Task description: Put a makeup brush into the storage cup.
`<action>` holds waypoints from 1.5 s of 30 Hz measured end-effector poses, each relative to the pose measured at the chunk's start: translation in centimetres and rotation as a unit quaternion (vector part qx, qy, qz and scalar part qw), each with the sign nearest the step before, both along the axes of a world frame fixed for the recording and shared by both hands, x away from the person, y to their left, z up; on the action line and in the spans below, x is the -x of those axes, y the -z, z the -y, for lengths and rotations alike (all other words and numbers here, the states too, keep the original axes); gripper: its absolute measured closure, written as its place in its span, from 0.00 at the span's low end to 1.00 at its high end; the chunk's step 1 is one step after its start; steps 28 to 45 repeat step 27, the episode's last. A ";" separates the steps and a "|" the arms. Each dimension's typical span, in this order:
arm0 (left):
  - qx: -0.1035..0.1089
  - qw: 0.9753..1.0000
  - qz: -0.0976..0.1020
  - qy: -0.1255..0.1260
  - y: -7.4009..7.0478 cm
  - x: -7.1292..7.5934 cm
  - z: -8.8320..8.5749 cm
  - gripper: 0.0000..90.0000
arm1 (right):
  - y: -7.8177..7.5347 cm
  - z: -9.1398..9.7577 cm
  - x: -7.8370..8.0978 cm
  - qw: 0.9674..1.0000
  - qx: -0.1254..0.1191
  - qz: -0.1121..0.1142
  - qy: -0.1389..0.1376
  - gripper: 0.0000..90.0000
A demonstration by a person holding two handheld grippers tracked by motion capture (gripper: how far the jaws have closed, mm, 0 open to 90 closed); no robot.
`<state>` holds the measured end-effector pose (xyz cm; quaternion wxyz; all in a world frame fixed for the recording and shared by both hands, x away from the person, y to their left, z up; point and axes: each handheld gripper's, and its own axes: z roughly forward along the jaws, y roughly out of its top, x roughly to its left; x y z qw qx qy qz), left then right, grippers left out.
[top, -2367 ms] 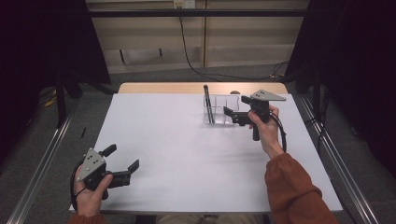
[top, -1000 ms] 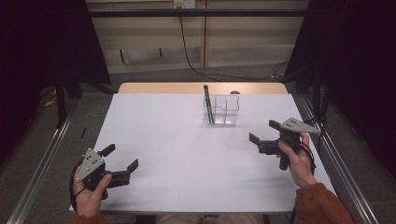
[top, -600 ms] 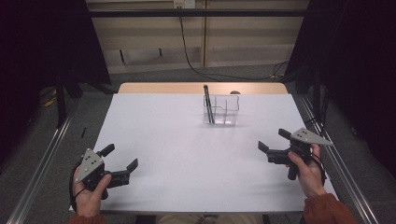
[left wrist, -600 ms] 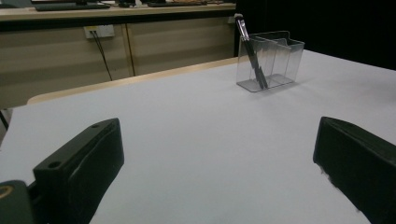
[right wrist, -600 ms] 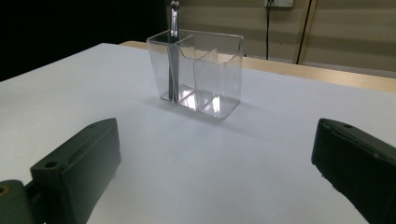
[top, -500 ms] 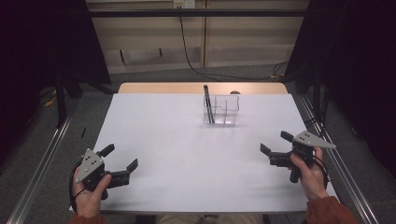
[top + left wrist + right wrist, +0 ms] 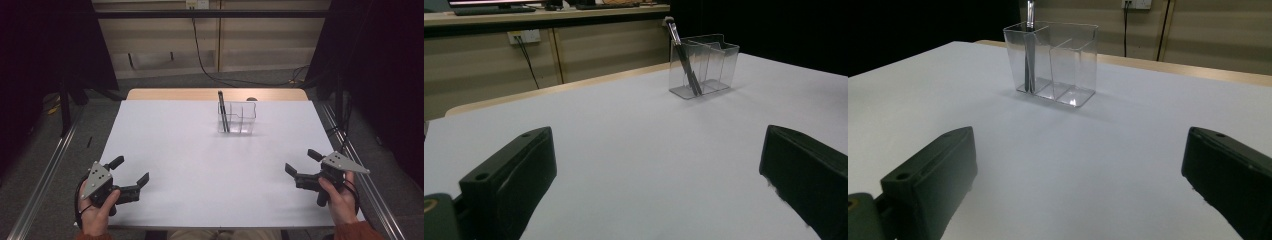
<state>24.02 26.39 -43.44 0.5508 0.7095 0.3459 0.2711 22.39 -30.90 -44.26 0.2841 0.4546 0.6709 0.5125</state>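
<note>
The right hand-held gripper [image 7: 301, 167] sits low over the near right corner of the tabletop [image 7: 200, 150], held from below by the person's right hand [image 7: 337, 197]. Its jaws are spread wide with nothing between them; in the right gripper view they rise at the two lower corners with bare white surface in the gap. It points inward toward the middle of the tabletop.

The left hand-held gripper [image 7: 131, 172] is at the near left corner, held by the left hand [image 7: 97, 210]. Its jaws also stand apart and empty, and in the left gripper view only the white surface lies between them. It points toward the centre too, so the two grippers face each other across the near edge, well apart.

Far from both, near the back edge and a little right of centre, stands a clear holder [image 7: 237, 118] with dividers making compartments. It is upright on the tabletop. A dark pen [image 7: 222, 111] stands in its leftmost compartment as seen from above, leaning slightly, its top rising above the rim. In the right gripper view the holder [image 7: 1053, 62] is ahead and left of centre, with the pen [image 7: 1029, 50] in the left-hand compartment; in the left gripper view the holder [image 7: 706, 65] is ahead and to the right, with the pen [image 7: 684, 60] tilted in it.
</note>
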 end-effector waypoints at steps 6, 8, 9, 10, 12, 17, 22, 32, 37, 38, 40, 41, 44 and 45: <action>0.011 1.000 -0.002 -0.010 -0.1 0.6 -0.4 0.02 | 0.0 0.5 1.1 1.000 -0.002 0.013 0.003 0.01; 0.010 1.000 -0.002 -0.009 -0.1 0.6 -0.5 0.02 | 0.2 0.6 1.5 1.000 0.002 0.008 0.002 0.01; 0.008 1.000 -0.003 -0.010 0.0 0.6 -0.5 0.02 | 0.3 0.7 1.6 1.000 0.001 0.008 0.003 0.01; 0.005 1.000 -0.003 -0.010 0.0 0.6 -0.5 0.02 | 0.4 0.8 1.8 1.000 0.000 0.006 0.001 0.01; 0.005 1.000 -0.003 -0.009 0.0 0.5 -0.5 0.02 | 0.4 0.9 2.0 1.000 0.002 0.006 0.003 0.01; 0.008 1.000 -0.006 -0.016 0.1 0.6 -0.7 0.02 | 0.4 1.1 2.0 1.000 0.003 0.003 -0.002 0.01; 0.007 1.000 -0.010 -0.016 0.1 0.4 -0.7 0.02 | 0.6 1.0 1.8 1.000 -0.012 0.001 -0.005 0.00; 0.007 1.000 -0.011 -0.012 0.2 0.3 -0.6 0.02 | 0.6 1.0 1.7 1.000 -0.007 -0.001 -0.011 0.00; 0.007 1.000 -0.011 -0.012 0.2 0.3 -0.6 0.02 | 0.6 1.0 1.7 1.000 -0.007 -0.001 -0.011 0.00; 0.007 1.000 -0.011 -0.012 0.2 0.3 -0.6 0.02 | 0.6 1.0 1.7 1.000 -0.007 -0.001 -0.011 0.00; 0.007 1.000 -0.011 -0.012 0.2 0.3 -0.6 0.02 | 0.6 1.0 1.7 1.000 -0.007 -0.001 -0.011 0.00; 0.007 1.000 -0.011 -0.012 0.2 0.3 -0.6 0.02 | 0.6 1.0 1.7 1.000 -0.007 -0.001 -0.011 0.00; 0.007 1.000 -0.011 -0.012 0.2 0.3 -0.6 0.02 | 0.6 1.0 1.7 1.000 -0.007 -0.001 -0.011 0.00; 0.007 1.000 -0.011 -0.012 0.2 0.3 -0.6 0.02 | 0.6 1.0 1.7 1.000 -0.007 -0.001 -0.011 0.00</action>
